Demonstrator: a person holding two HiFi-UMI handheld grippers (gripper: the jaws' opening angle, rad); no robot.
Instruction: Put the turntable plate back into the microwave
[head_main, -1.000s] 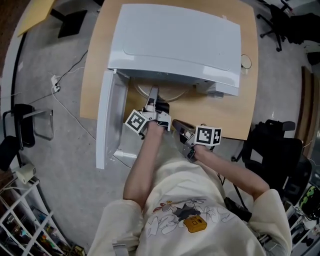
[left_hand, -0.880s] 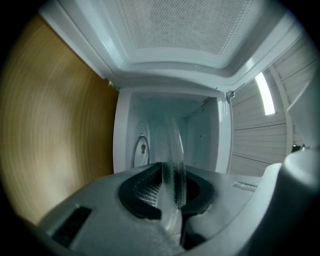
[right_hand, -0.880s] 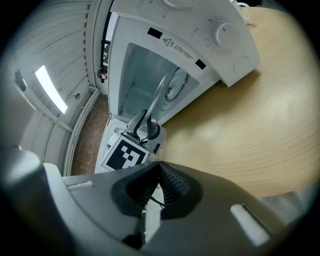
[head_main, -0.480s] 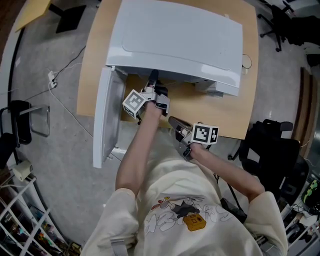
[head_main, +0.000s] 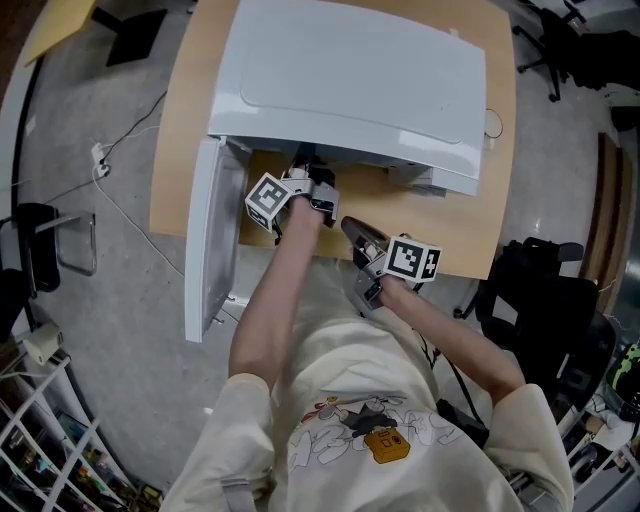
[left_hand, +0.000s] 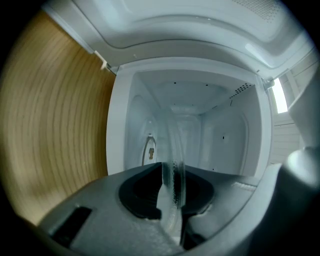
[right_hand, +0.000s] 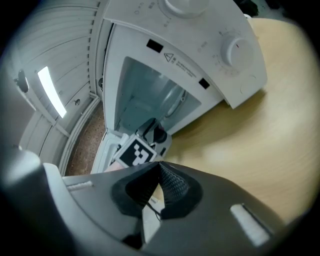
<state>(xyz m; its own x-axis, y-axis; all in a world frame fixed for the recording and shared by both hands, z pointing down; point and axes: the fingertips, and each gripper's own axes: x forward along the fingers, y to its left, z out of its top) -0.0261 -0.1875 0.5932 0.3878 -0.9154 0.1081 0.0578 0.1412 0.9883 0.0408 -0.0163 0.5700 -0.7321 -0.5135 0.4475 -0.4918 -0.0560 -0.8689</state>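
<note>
The white microwave (head_main: 350, 80) stands on a wooden table (head_main: 470, 230), its door (head_main: 210, 250) swung open to the left. My left gripper (left_hand: 172, 182) reaches into the cavity and is shut on the rim of the clear glass turntable plate (left_hand: 177, 160), which shows edge-on between the pads. In the head view the microwave's top hides the plate and the left fingertips; only the left marker cube (head_main: 268, 200) shows. My right gripper (head_main: 352, 228) hovers over the table's front edge, shut and with nothing in it.
The control panel with its knobs (right_hand: 235, 50) lies to the right of the cavity. A black office chair (head_main: 545, 290) stands right of the table. Cables (head_main: 110, 170) run over the floor on the left. Bare table top (right_hand: 260, 145) spreads in front of the microwave.
My left gripper has pushed deeper into the cavity with the plate, which no longer shows in the head view. My right gripper has shifted a little toward the microwave.
</note>
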